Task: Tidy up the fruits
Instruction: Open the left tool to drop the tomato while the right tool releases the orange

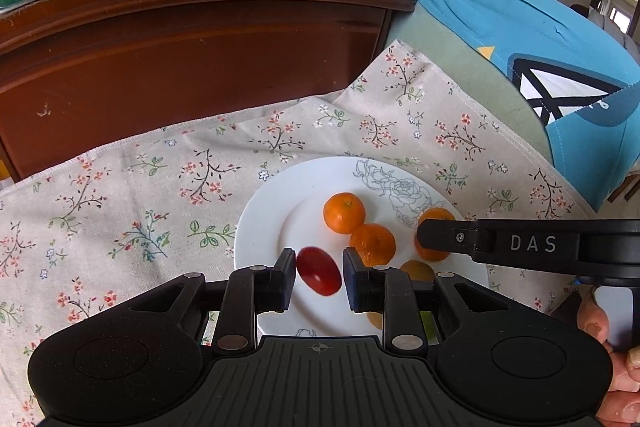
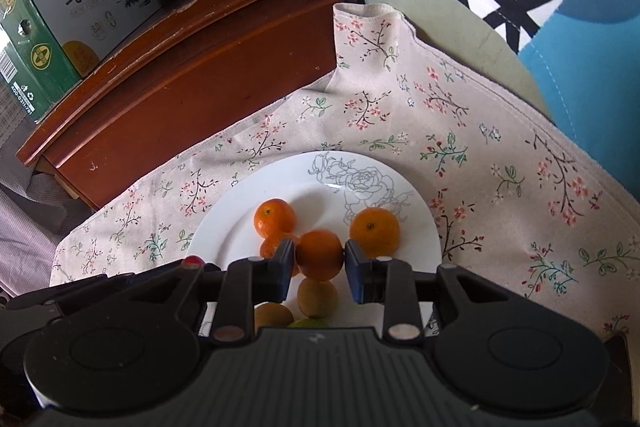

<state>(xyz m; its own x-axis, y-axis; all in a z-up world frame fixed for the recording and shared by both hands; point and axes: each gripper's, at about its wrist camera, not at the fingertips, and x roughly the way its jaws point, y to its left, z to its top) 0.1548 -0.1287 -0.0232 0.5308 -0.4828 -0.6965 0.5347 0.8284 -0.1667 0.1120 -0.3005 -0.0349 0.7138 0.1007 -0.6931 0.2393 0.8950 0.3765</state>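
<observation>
On the floral cloth (image 2: 500, 131) a white plate (image 1: 272, 211) with a grey rose outline carries small mandarins (image 2: 275, 217) and yellowish fruits (image 2: 317, 297). The left gripper (image 1: 319, 277) fingers straddle a red tomato (image 1: 319, 270), gaps showing either side. The right gripper (image 2: 319, 257), marked "DAS", pinches a mandarin (image 2: 319, 254) above the plate. A green carton (image 2: 52, 23) reads "纯牛奶".
</observation>
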